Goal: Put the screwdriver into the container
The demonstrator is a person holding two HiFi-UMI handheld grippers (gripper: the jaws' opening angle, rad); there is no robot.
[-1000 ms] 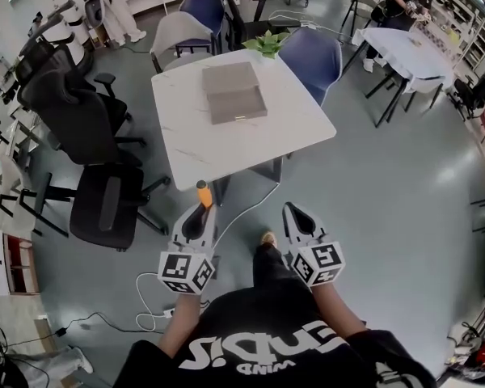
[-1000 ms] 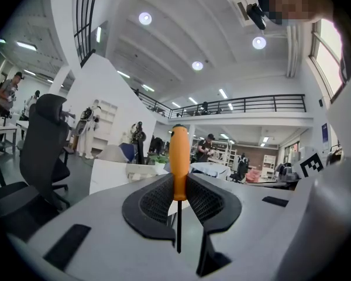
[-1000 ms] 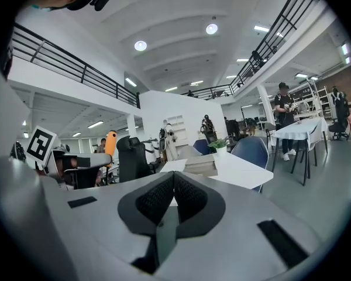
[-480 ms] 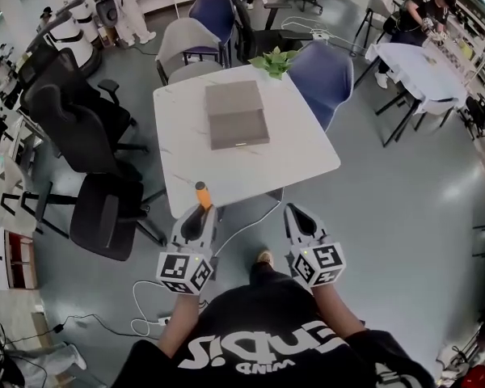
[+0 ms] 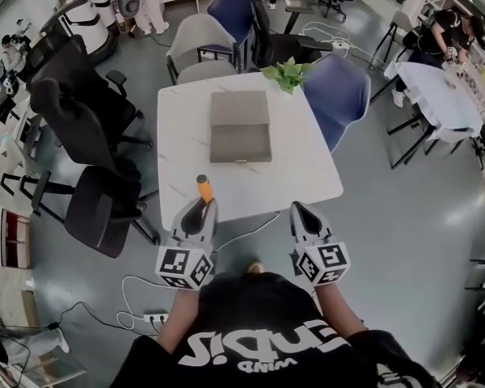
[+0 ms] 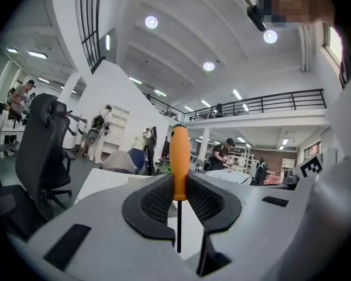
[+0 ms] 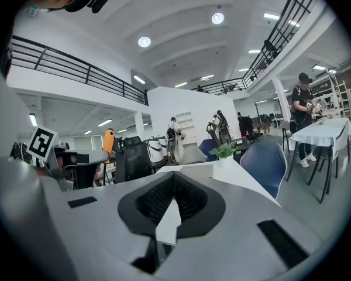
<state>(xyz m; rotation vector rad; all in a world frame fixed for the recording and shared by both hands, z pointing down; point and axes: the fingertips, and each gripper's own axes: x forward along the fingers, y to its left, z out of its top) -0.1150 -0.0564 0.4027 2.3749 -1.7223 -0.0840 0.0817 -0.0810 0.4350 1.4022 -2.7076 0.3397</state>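
Observation:
My left gripper (image 5: pixel 202 210) is shut on the screwdriver (image 5: pixel 203 189), whose orange handle (image 6: pixel 178 160) stands upright above the jaws with the thin shaft running down between them. It hovers over the near edge of the white table (image 5: pixel 186 160). The container, a flat grey box (image 5: pixel 240 126) with its lid folded back, lies in the middle of that table, well ahead of both grippers. My right gripper (image 5: pixel 301 214) is shut with nothing in it, level with the left one at the table's near edge. In the right gripper view the jaws (image 7: pixel 172 198) meet.
Black office chairs (image 5: pixel 97 208) stand left of the table, grey and blue chairs (image 5: pixel 335 95) behind and to the right. A small potted plant (image 5: pixel 287 73) sits at the far right corner. Cables and a power strip (image 5: pixel 149 318) lie on the floor by my feet.
I have stepped closer to the table; both grippers now reach its near edge. The screwdriver stays held in the left gripper.

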